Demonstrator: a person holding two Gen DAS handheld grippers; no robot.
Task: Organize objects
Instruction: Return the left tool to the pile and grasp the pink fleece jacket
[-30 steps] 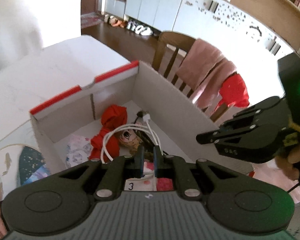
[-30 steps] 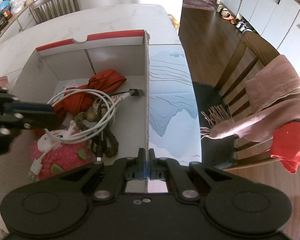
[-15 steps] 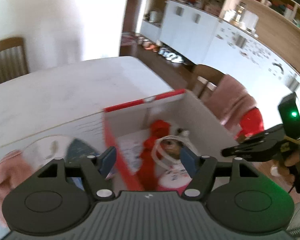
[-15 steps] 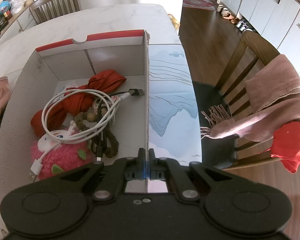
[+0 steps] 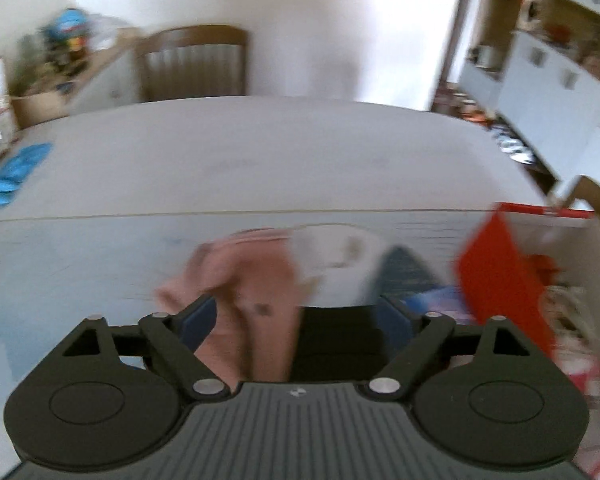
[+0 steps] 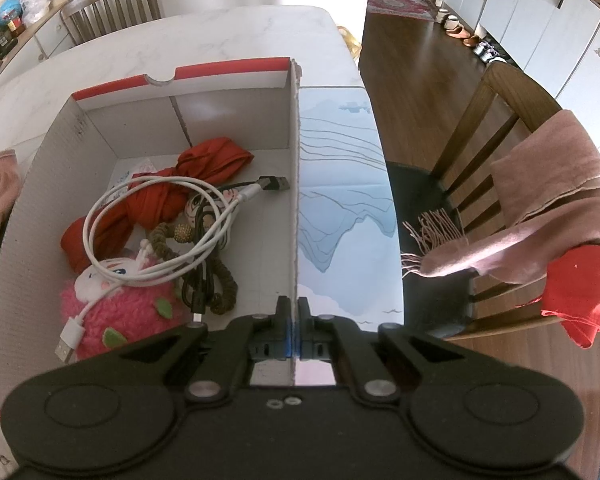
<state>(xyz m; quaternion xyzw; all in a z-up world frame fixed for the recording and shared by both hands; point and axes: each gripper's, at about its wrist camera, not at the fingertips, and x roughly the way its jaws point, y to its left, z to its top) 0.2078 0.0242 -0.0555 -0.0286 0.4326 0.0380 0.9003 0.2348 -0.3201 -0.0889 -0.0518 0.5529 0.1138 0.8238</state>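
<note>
The left gripper (image 5: 296, 316) has swung off the red-trimmed cardboard box (image 6: 220, 70) over a pink cloth (image 5: 256, 280), fingers opening, nothing gripped; right gripper (image 6: 293, 312) fingers clamp the box wall

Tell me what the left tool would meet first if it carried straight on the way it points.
Probably the pink cloth lying on the table outside the cardboard box: it sits right ahead between the opening jaws of the left tool, though blur leaves depth unclear.

One cardboard box (image 6: 292, 184); inside it two cables (image 6: 148, 236), one pink plush toy (image 6: 128, 312), one red cloth (image 6: 204, 168); two chairs (image 6: 108, 8).
</note>
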